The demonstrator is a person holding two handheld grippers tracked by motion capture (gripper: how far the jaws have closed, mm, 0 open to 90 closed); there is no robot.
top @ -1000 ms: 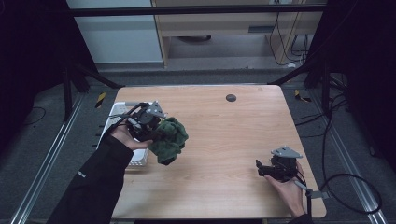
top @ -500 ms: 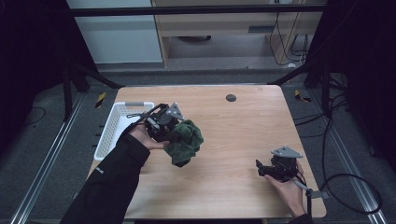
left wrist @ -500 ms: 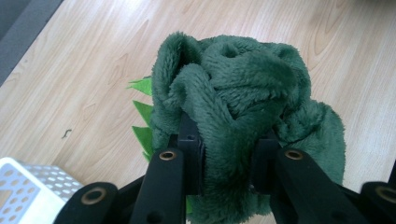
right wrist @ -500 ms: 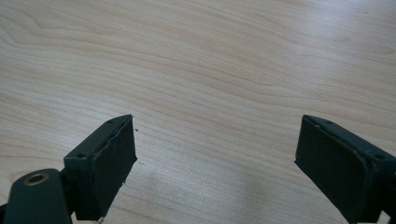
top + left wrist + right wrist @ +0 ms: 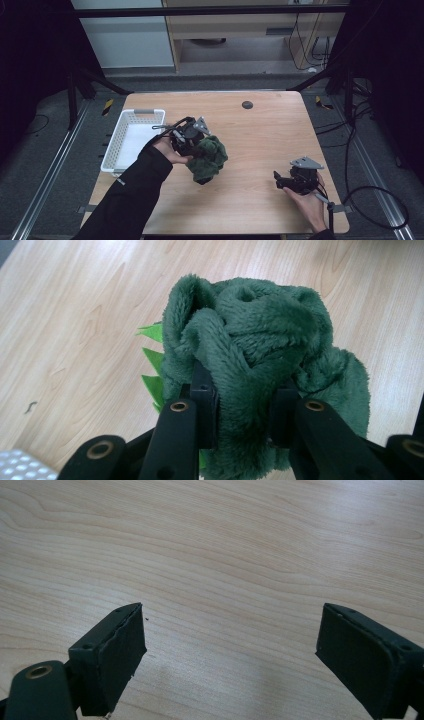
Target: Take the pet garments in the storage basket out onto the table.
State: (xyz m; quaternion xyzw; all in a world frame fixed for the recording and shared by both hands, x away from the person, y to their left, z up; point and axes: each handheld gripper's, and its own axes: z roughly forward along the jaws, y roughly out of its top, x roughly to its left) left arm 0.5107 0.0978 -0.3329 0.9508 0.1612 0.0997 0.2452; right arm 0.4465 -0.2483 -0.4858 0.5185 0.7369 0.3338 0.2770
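Observation:
A dark green plush toy (image 5: 207, 160) with light green spikes (image 5: 152, 360) hangs just over the middle of the wooden table (image 5: 260, 130). My left gripper (image 5: 192, 145) is shut on it, and both black jaws press into the fur in the left gripper view, where the plush toy (image 5: 260, 340) bulges out past them. At the table's front right a hand holds my right gripper (image 5: 280, 182) low over the wood. Its jaws stand wide apart in the right gripper view with bare table (image 5: 230, 555) between them, so the right gripper (image 5: 230, 650) is open.
A white plastic basket (image 5: 132, 137) sits at the table's left edge, just left of my left hand. A small dark round spot (image 5: 247, 104) marks the far side of the tabletop. Cables trail on the floor to the right of the table.
My left gripper has carried the plush toy rightward from over the basket toward the table's middle and a little lower. The right gripper has stayed put.

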